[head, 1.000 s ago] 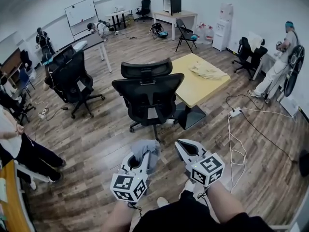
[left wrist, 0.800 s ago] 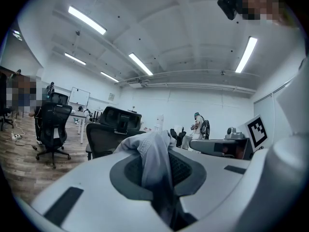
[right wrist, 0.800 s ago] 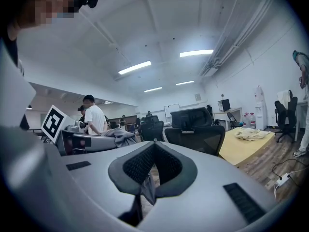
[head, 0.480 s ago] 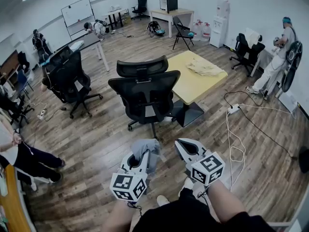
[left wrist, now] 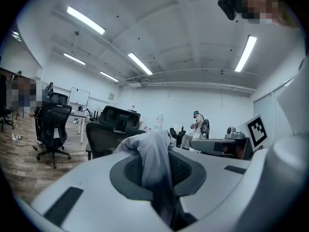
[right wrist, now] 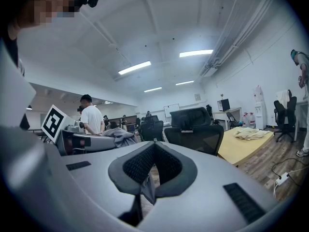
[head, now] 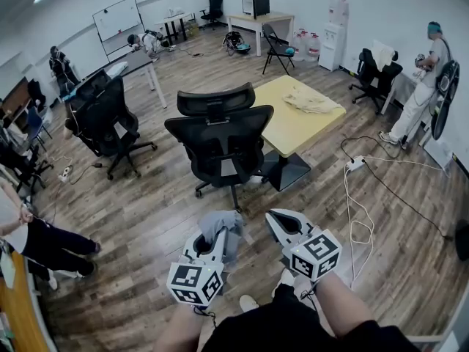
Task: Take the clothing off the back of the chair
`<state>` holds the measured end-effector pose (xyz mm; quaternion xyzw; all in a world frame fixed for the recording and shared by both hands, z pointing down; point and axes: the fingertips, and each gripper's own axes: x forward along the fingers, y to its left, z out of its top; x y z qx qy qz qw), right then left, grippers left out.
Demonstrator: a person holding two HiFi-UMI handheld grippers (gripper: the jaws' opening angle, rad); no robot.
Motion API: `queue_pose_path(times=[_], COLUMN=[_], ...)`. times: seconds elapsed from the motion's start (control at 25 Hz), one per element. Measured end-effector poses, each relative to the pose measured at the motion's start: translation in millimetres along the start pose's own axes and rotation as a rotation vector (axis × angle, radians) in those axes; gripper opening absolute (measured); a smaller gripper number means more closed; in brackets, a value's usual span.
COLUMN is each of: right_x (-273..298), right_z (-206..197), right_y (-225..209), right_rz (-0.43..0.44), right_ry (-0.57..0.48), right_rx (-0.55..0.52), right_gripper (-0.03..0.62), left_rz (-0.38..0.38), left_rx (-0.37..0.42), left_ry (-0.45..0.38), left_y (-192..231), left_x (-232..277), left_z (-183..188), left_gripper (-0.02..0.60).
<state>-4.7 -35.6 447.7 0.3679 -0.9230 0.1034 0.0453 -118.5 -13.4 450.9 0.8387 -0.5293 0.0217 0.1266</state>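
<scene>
L gripper (head: 217, 242) clenched on grey garment (head: 220, 223); R gripper (head: 274, 217) closed; black chair (head: 220, 134) ahead, yellow table (head: 293, 128) beyond.

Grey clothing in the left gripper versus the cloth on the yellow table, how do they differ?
The grey clothing is pale grey; the cloth is cream. The grey clothing is pinched in the left gripper; the cloth lies loose on the yellow table. Both are crumpled fabric, and neither is on the black chair.
</scene>
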Motion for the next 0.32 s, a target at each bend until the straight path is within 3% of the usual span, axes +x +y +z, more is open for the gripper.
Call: queue_pose_path(times=[0.32], right_x=[-6.3], right_z=[1.8], right_y=[-2.7], right_rz=[-0.009], right_ry=[-0.001], right_rx=[0.004], right_gripper=[0.012], left_rz=[-0.001], left_rx=[-0.001], left_ry=[-0.001], left_y=[-6.4], left_x=[1.1], left_z=[-0.9], left_gripper=[0.066])
